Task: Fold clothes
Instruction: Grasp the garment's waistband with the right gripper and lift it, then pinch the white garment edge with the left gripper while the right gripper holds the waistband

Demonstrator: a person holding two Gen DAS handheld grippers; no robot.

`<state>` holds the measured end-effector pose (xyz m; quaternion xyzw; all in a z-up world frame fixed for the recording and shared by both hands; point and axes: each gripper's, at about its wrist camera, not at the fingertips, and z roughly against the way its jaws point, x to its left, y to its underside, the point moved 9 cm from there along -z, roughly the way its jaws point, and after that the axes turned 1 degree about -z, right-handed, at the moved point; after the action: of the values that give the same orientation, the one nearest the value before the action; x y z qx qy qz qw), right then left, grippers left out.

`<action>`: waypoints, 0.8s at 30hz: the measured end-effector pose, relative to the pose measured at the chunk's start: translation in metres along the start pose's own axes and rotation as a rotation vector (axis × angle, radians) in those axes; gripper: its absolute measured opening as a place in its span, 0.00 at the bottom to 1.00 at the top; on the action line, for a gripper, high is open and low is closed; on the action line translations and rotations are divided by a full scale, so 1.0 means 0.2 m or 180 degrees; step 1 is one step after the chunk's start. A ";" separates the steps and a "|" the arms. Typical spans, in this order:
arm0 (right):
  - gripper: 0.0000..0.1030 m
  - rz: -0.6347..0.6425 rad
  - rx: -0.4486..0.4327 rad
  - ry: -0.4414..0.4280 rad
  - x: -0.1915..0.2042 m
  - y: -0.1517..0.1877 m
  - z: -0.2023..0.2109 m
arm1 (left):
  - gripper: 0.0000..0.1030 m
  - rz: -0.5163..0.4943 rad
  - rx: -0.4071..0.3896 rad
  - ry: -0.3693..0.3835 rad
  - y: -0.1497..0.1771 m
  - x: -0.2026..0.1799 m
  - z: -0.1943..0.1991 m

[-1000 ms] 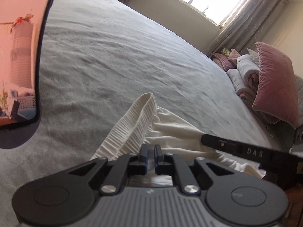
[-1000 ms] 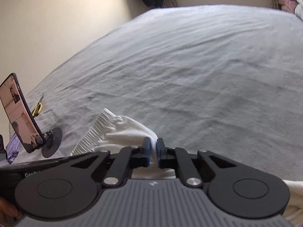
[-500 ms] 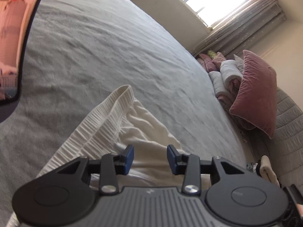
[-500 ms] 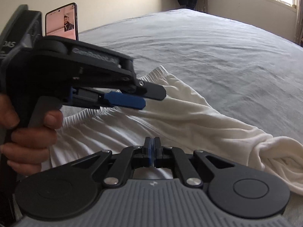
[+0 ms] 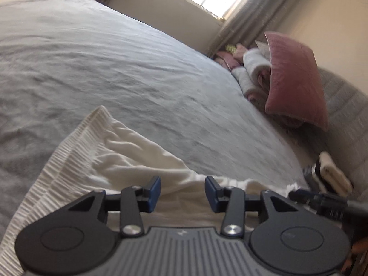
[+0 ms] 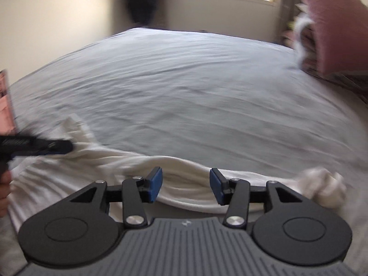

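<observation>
Both the left tool (image 5: 182, 192) and right tool (image 6: 186, 185) gape wide, gripping nothing, just above the white trousers (image 5: 128, 158) lying lengthwise on the bed (image 5: 115, 69), seemingly ready for folding.

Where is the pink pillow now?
The pink pillow stands at the bed's right edge in the left wrist view, beside rolled towels, under the curtain.
</observation>
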<state>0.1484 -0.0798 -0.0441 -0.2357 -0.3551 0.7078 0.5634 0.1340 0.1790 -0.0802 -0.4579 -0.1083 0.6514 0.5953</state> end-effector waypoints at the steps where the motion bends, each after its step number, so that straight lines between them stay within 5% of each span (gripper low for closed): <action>1: 0.48 -0.0150 -0.0001 0.0094 -0.09 0.01 0.02 | 0.42 -0.0079 0.0013 -0.0003 0.00 -0.03 -0.01; 10: 0.48 -0.1913 0.0132 0.0350 -0.74 0.05 0.03 | 0.42 -0.0874 0.0174 -0.0021 0.03 -0.40 -0.21; 19: 0.45 -0.2531 0.0191 0.0145 -0.86 0.11 -0.11 | 0.43 -0.1595 0.0331 -0.0167 0.11 -0.60 -0.47; 21: 0.36 -0.2541 0.0173 0.0078 -0.85 0.10 -0.16 | 0.43 -0.1741 0.0368 -0.0209 0.13 -0.63 -0.52; 23: 0.08 -0.2383 0.0138 0.0125 -0.83 0.08 -0.16 | 0.42 -0.1866 0.0393 -0.0251 0.14 -0.66 -0.57; 24: 0.08 -0.2281 0.0111 0.0163 -0.82 0.06 -0.16 | 0.42 -0.1852 0.0356 -0.0267 0.13 -0.66 -0.56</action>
<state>0.2065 -0.2322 -0.0845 -0.1042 -0.3888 0.4651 0.7884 0.1810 0.0109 -0.0985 -0.3468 -0.2234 0.4767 0.7763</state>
